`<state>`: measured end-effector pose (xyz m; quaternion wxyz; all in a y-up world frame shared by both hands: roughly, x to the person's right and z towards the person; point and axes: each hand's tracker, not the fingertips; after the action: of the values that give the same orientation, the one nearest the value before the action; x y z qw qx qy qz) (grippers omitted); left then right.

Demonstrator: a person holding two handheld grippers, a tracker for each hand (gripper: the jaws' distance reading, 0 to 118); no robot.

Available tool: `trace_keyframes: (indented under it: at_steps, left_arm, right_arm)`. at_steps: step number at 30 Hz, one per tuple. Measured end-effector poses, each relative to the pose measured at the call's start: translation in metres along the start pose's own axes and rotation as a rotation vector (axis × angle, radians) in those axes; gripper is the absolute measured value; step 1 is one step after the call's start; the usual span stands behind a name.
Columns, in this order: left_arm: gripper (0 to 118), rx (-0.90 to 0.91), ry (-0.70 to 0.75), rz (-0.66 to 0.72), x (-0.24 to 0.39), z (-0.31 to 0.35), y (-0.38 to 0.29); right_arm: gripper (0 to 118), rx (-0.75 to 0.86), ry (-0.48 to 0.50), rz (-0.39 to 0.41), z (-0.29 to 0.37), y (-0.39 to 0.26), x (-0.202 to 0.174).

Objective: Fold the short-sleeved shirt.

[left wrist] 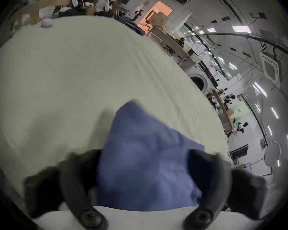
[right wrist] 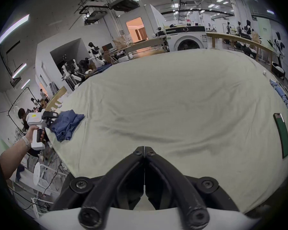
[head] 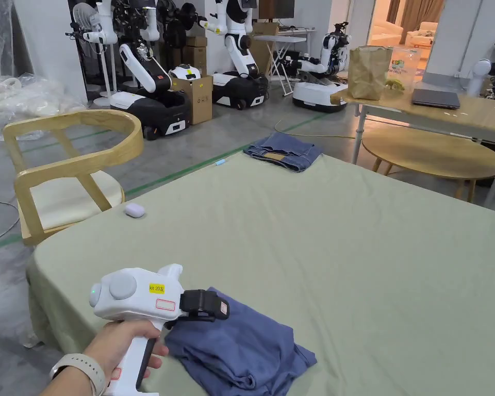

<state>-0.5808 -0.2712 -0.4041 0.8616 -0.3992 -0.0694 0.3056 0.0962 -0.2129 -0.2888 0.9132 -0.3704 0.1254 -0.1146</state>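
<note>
A crumpled blue short-sleeved shirt (head: 236, 350) lies bunched at the near left corner of the green-covered table (head: 318, 247). A hand holds my left gripper (head: 205, 305) right at the shirt's left edge. In the left gripper view its jaws stand wide apart, so it is open, with the shirt (left wrist: 145, 159) spreading between and beyond them (left wrist: 145, 154). My right gripper (right wrist: 144, 149) hovers shut over bare table cloth with nothing in it. Far off to its left, that view shows the shirt (right wrist: 66, 125) and the left gripper (right wrist: 49, 115).
Folded jeans (head: 283, 149) lie at the table's far edge and a small white case (head: 134, 210) near its left edge. A dark phone (right wrist: 283, 135) and light blue clothes (right wrist: 279, 92) are at the right side. A wooden chair (head: 71, 165) stands left.
</note>
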Motion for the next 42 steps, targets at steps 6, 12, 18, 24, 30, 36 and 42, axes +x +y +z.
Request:
trace_keyframes:
  at_steps: [6,12,18,24,30,36,42]
  left_arm:
    - [100,0.162,0.006,0.156,-0.02,0.048,0.009]
    - [0,0.229,0.093,0.117,0.005,0.073,-0.005]
    - [0,0.31,0.105,-0.116,0.126,0.069,-0.019]
    - [0,0.439,0.082,-0.356,0.288,0.042,-0.051]
    - [0,0.61,0.106,-0.71,0.431,0.043,-0.086]
    - [0,0.586,0.013,-0.685,0.481,0.046,-0.119]
    - [0,0.587,0.006,-0.695,0.482,0.042,-0.129]
  right_arm:
    - [0,0.024,0.009,-0.004,0.006,0.003,0.0]
    - [0,0.054,0.028,-0.001,0.018,0.002,0.002]
    - [0,0.141,-0.002,0.099,0.031,0.035,0.001]
    - [0,0.325,-0.179,0.171,0.046,0.119,-0.005]
    - [0,0.515,-0.307,0.097,0.103,0.165,-0.002]
    - [0,0.533,-0.37,0.224,0.129,0.162,-0.013]
    - [0,0.561,-0.319,0.171,0.143,0.155,0.0]
